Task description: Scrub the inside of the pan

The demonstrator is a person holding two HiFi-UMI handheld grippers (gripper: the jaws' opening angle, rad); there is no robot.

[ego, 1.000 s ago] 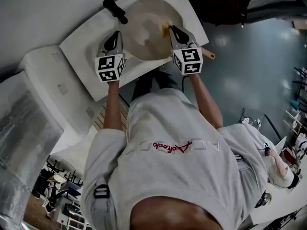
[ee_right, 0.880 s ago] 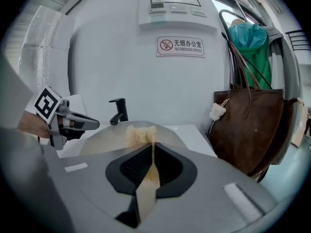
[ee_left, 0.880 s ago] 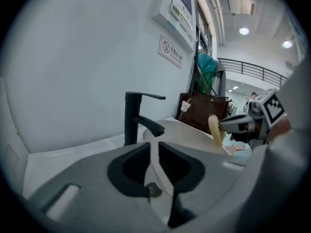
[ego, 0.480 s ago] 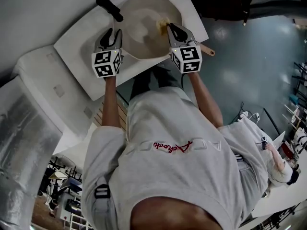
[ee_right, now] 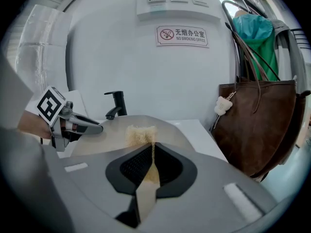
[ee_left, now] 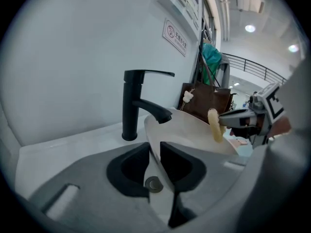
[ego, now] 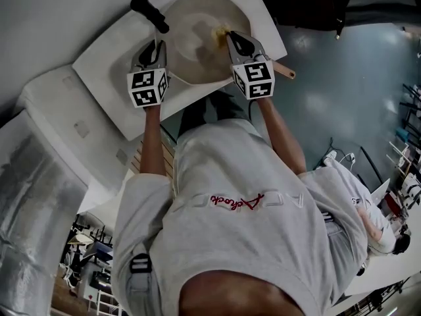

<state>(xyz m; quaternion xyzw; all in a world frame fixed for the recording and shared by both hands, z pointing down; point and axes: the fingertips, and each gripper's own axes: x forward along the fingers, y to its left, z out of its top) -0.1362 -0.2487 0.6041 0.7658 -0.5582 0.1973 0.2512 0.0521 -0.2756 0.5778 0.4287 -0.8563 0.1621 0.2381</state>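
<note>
So — left tool: clamped on the pan rim, upper centre.
Right tool: closed on yellow sponge — inside pan.
Faucet: upper left.

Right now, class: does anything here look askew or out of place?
Only the pan: it is tilted over the sink, with the left gripper clamping its rim rather than its handle. Nothing spilled.

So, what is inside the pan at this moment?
Only a yellow scrub pad, clamped in the right gripper and held against the inner surface of the pan. The visible rest of that surface is bare. The patch under the pad is covered.
</note>
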